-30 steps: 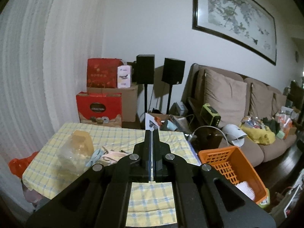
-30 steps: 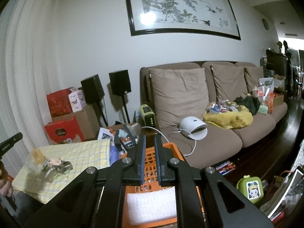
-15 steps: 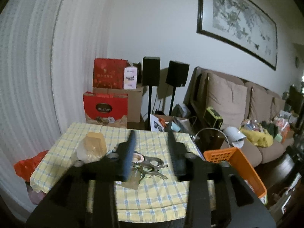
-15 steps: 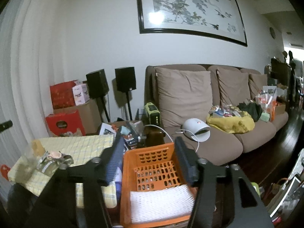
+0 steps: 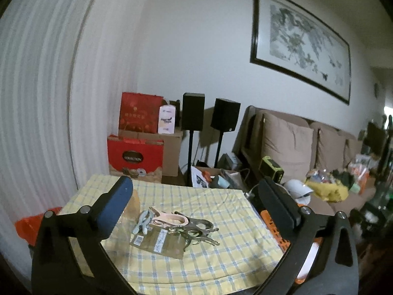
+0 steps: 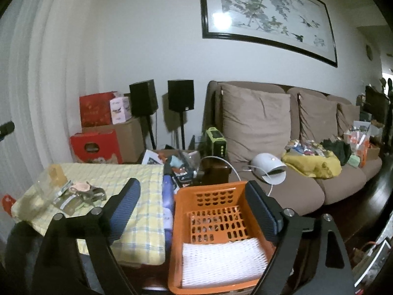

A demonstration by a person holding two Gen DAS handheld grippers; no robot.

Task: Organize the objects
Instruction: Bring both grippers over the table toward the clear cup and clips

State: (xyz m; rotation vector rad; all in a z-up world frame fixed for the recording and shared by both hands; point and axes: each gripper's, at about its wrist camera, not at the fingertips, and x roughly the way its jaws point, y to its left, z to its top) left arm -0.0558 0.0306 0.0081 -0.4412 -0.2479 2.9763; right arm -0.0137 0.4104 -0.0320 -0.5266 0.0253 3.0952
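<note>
Left wrist view: left tongs [image 5: 196, 196] opening wide, nothing between the pads, aimed at the counter [image 5: 221, 258] under its yellow check cloth. Small pile [image 5: 172, 226] mid-counter: packaged card, grey clip, pinkish piece, metal scissors-like handles, all touching or overlapping. Clear bag [image 5: 133, 202] just beside, partly hidden by the left pad. Nothing lifted yet.

Right wrist view: right tongs [image 6: 194, 201] also opening, empty, hovering over the orange basket [image 6: 211, 191]. Basket beside the counter's edge, only white mesh padding [image 6: 221, 258] inside. Same pile [image 6: 78, 194] on the counter, well apart from the basket.

Judged barely begun: no sorted item visible, whole pile left to move.
</note>
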